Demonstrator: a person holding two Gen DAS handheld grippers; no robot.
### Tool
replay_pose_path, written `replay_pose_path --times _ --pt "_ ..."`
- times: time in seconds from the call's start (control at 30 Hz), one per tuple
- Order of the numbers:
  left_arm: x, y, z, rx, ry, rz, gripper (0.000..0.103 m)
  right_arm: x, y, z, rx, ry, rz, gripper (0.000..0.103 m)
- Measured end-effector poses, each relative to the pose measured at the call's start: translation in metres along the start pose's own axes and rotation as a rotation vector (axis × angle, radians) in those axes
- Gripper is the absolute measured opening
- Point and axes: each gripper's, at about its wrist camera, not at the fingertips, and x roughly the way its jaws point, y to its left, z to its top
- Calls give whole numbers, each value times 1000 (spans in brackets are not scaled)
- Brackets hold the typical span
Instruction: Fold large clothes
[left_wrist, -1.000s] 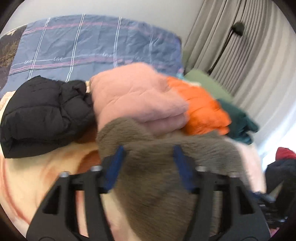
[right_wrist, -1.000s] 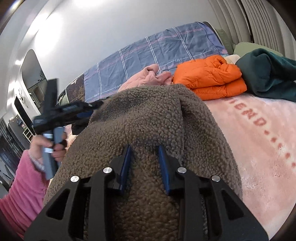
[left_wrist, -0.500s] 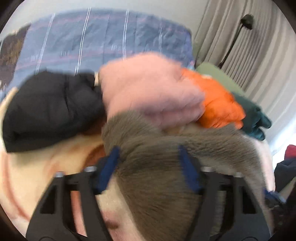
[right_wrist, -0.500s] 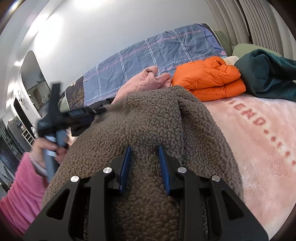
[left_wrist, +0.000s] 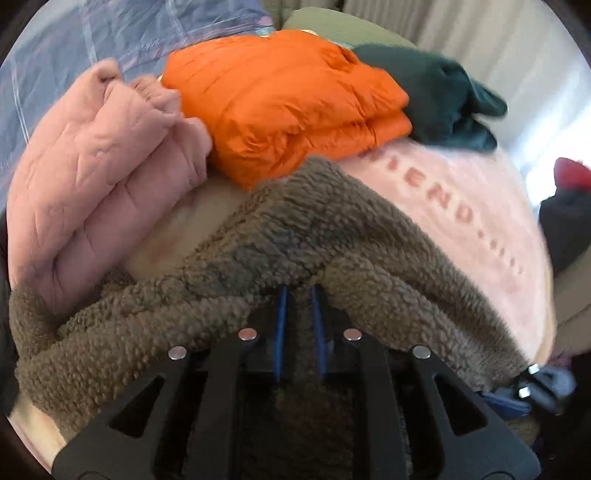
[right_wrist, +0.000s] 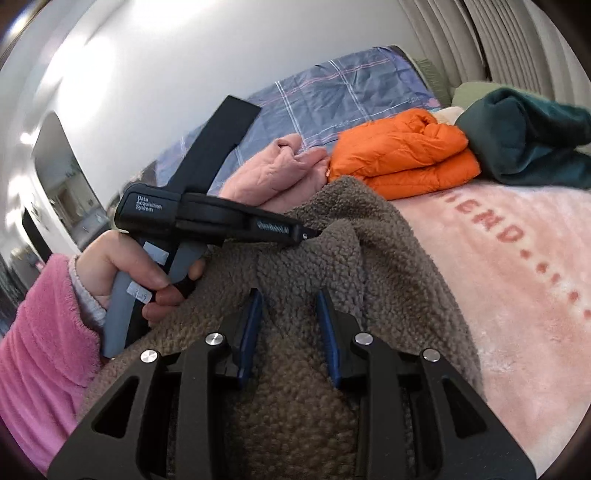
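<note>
Two grippers are on one brown fleece garment (left_wrist: 332, 236), which lies bunched on the near part of a pink blanket (left_wrist: 461, 206) spread over a bed. The left gripper (left_wrist: 298, 295) has its blue pads drawn narrow, with a fold of the fleece pinched between them; its jaws have just been closing onto that fold. In the right wrist view the left gripper (right_wrist: 312, 233) comes in from the left, tip buried in a raised ridge of the fleece (right_wrist: 369, 236), gripped by a hand (right_wrist: 129, 266) in a pink fuzzy sleeve (right_wrist: 40, 332). The right gripper (right_wrist: 290, 299) sits nearest, its pads partly apart and pressed against a thick hump of the same fleece, which fills the gap between them.

Beyond the fleece, toward the far side of the bed, three folded garments lie in a row: a pale pink quilted jacket (left_wrist: 107, 173) on the left, an orange puffer jacket (left_wrist: 288, 99) in the middle touching it, and a dark green garment (left_wrist: 439, 96) on the right against the orange one. Reddish lettering (right_wrist: 513, 229) runs across the blanket to the right of the fleece. A blue plaid cover (right_wrist: 343, 88) lies at the far end, under a white wall (right_wrist: 184, 55), and pleated curtains (right_wrist: 498, 37) hang at the far right.
</note>
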Motion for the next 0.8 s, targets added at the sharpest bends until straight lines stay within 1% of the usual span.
replay_pose_path --times 0.03,0.1,0.17,0.23,0.3,0.33,0.37,0.4,0.43,0.5,0.53,0.57,0.6,0.63,0.67,0.7,0.73,0.77,0.8 --pt "-1 3 -2 -12 -6 -13 15 0 1 -1 -7 -2 3 31" --pt "-5 5 -9 -14 -29 -8 15 -2 8 -3 -43 -13 -15 31" --pt "-10 3 -13 -11 -53 0 16 -4 10 -4 -48 -16 -15 31" --pt "-16 -2 -16 2 -70 29 16 -7 8 -5 -44 -14 -3 31" --pt "-33 -17 -20 44 -96 86 17 -11 7 -6 -35 -13 8 31" --pt "-43 -22 -20 58 -107 87 25 -12 6 -6 -34 -17 7 31" --pt "-63 -28 -23 76 -134 58 32 -12 5 -7 -31 -20 11 31" --pt "-79 -29 -22 86 -155 35 51 -12 4 -6 -28 -22 15 31" --pt "-101 -31 -26 106 -216 31 56 -12 4 -6 -27 -24 15 31" --pt "-122 -30 -30 112 -279 82 56 -11 5 -6 -31 -29 10 31" --pt "-130 -24 -32 95 -294 100 55 -11 7 -6 -38 -33 5 31" --pt "-132 -12 -34 60 -306 112 50 -12 7 -7 -40 -36 4 31" --pt "-129 -1 -37 30 -303 117 44 -13 6 -7 -39 -37 5 31" --pt "-112 15 -41 -11 -264 140 36 -13 6 -8 -38 -39 7 31" --pt "-93 25 -42 -30 -215 183 34 -11 6 -7 -38 -37 12 31" --pt "-65 36 -52 -27 -150 235 33 -7 8 -7 -45 -25 7 31" --pt "-45 39 -64 2 -155 231 32 -7 10 -7 -56 -35 -8 31" --pt "-40 42 -72 -10 -203 222 31 -8 13 -8 -67 -42 -22 31" --pt "-45 47 -71 -57 -218 200 31 -9 14 -8 -69 -40 -26 31"
